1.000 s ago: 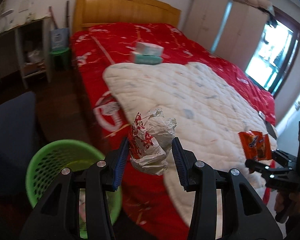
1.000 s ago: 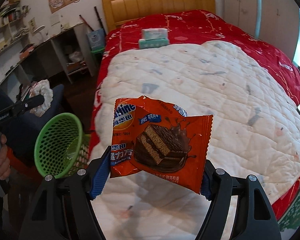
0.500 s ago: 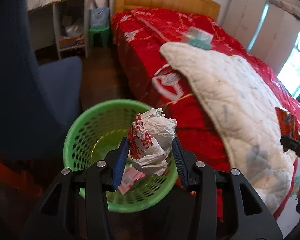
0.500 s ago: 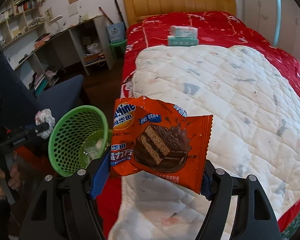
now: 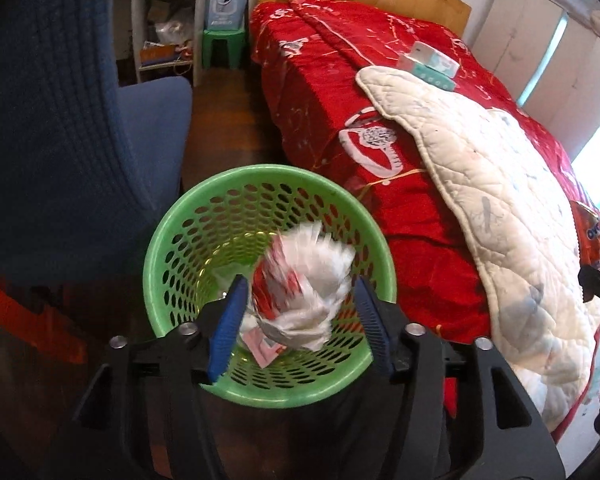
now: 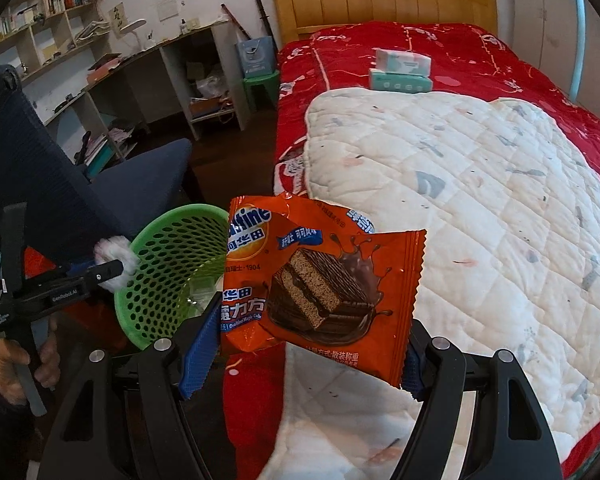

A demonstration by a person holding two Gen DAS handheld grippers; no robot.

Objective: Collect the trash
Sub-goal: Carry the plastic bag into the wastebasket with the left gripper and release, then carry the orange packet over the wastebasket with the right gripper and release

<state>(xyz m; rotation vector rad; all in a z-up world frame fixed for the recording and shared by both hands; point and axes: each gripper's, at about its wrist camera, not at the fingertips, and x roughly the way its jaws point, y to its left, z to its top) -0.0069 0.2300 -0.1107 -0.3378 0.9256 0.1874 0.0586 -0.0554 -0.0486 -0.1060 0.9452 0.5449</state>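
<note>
the left hand-held gripper (image 5: 300,320) hangs directly over a green mesh wastebasket (image 5: 180,216) on the floor. its jaws have just been opening, and the crumpled red-and-white paper wad (image 5: 304,280) sits blurred between the blue pads with gaps on both sides – released, by the look of it, and dropping into the basket. a small pink scrap (image 5: 262,350) already lies at the basket's bottom.

the right hand-held gripper (image 6: 304,344) is clamped on an orange chocolate-cake wrapper (image 6: 324,280), held up above the near edge of the bed (image 6: 480,52). so one piece is going in and one is left to carry over; no other loose litter shows on the white quilt (image 6: 460,184), though two stacked tissue packs (image 6: 402,70) rest at the far end of the bed.

room for moving – the basket stands in a narrow strip of floor, with the bed's red side close on its right and a dark blue chair (image 5: 60,120) close on its left. the basket mouth is wide and unobstructed from above. from the right camera the basket lies just left of the wrapper, with the left gripper reaching in from the left side, so the two tools may crowd over the rim.
</note>
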